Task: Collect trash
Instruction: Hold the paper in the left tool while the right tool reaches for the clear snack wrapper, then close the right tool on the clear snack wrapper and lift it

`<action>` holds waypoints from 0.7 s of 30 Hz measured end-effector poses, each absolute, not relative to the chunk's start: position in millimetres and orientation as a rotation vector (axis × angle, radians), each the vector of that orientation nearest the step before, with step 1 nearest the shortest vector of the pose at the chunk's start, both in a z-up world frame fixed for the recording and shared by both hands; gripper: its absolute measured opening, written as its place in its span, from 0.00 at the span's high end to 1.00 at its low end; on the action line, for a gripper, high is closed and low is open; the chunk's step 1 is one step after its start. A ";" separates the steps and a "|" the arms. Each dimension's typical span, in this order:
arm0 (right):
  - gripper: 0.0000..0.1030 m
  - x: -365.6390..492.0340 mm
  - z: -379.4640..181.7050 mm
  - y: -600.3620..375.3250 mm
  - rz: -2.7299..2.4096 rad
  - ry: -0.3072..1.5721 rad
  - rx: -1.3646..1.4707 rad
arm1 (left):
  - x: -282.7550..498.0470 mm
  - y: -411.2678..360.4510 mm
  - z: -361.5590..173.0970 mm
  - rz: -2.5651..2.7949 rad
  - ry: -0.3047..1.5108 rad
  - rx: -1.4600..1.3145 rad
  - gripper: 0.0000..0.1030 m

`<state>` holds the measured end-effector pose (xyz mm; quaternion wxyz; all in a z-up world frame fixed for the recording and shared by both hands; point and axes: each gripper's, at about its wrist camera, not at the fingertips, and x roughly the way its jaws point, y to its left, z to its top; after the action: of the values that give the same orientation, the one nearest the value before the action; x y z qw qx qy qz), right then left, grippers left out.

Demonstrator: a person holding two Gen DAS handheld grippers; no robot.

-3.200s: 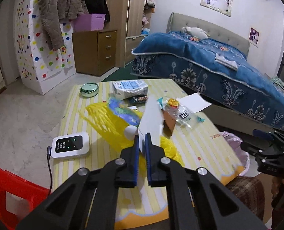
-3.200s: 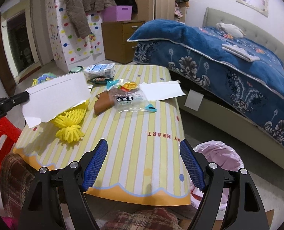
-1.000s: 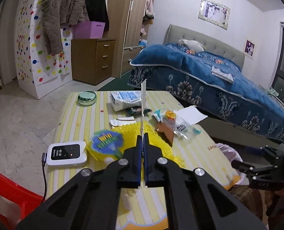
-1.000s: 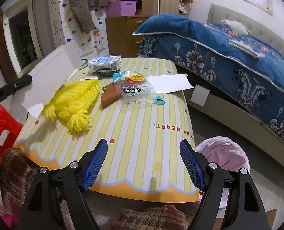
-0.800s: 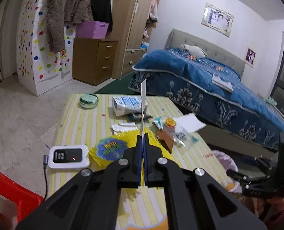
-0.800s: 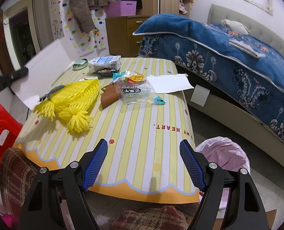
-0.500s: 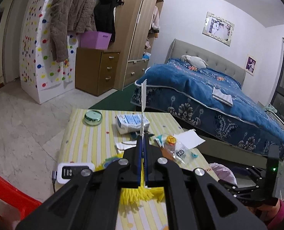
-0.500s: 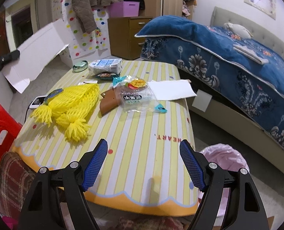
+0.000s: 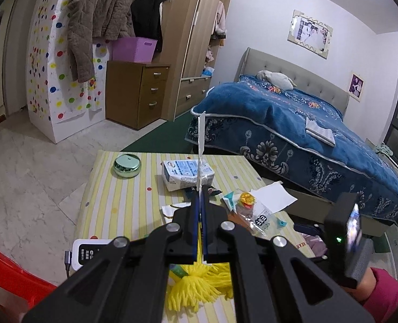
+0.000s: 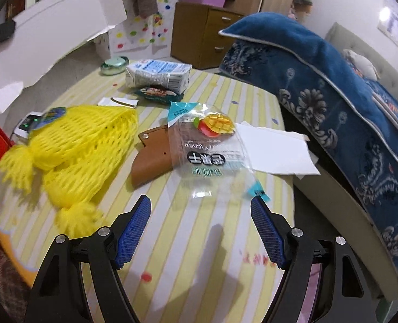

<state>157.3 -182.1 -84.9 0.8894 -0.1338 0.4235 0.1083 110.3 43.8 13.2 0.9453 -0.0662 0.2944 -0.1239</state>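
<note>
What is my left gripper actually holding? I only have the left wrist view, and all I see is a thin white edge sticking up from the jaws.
Observer: The right wrist view shows it flat-on. The left gripper holds a wide white sheet of paper with a ragged lower edge, raised above the table.
Operator: Are the right jaws open?
Observer: Yes. The right gripper is wide open and empty, pointing at the clear mango wrapper.
Operator: Anything under that wrapper?
Observer: A brown pouch lies partly beneath its left side.
</note>
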 end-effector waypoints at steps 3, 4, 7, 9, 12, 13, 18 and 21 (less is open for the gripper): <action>0.26 173.9 -94.1 -179.6 0.220 0.888 -0.290 | 115.9 44.7 4.0 -0.251 0.621 -0.139 1.00; 0.26 178.6 -96.3 -179.9 0.217 0.893 -0.293 | 117.3 44.7 2.0 -0.250 0.626 -0.139 1.00; 0.27 191.8 -106.2 -181.6 0.208 0.919 -0.294 | 121.7 45.4 -4.2 -0.249 0.642 -0.141 1.00; 0.32 195.5 -108.2 -186.1 0.228 0.927 -0.249 | 122.4 45.2 -7.1 -0.251 0.648 -0.142 1.00; 0.49 197.8 -109.0 -189.7 0.281 0.953 -0.169 | 122.4 43.8 -10.1 -0.252 0.655 -0.142 1.00; 0.51 196.8 -108.9 -188.5 0.294 0.953 -0.163 | 121.9 43.8 -10.9 -0.251 0.658 -0.143 1.00; 0.90 190.8 -104.4 -178.6 0.319 0.949 -0.184 | 115.2 42.1 -10.8 -0.245 0.661 -0.133 1.00; 0.91 180.8 -91.2 -180.4 0.326 0.915 -0.166 | 108.2 43.3 -8.5 -0.239 0.657 -0.128 1.00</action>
<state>180.8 -180.4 -91.2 0.8811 -0.0795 0.4392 0.1567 108.2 43.3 -8.5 0.9375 -0.0627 0.3217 -0.1169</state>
